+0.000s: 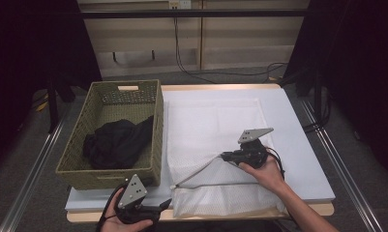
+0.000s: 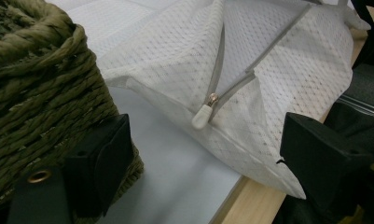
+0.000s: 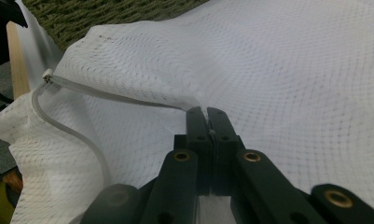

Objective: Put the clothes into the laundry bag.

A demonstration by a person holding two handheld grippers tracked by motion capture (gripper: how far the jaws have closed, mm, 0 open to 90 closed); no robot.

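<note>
Item: mesh laundry bag (image 1: 216, 140), flat on the surface (image 1: 298, 145) beside the basket (image 1: 153, 145). My right jaws (image 1: 226, 155), fully closed, pinch its zipper edge. Zipper pull (image 2: 202, 116) lies just ahead of my left jaws (image 2: 198, 154), which stand wide, empty, nearer it.

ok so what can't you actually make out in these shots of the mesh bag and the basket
- Inside of the mesh bag: hidden by its own cloth in the high view; contents cannot be told.
- What the black cloth in the basket is: too bunched and dark in the high view.
- What lies between the right gripper's shut jaws: hidden by the jaws in its own view.
- The bag's near edge: cut off by the frame in the left gripper view.
</note>
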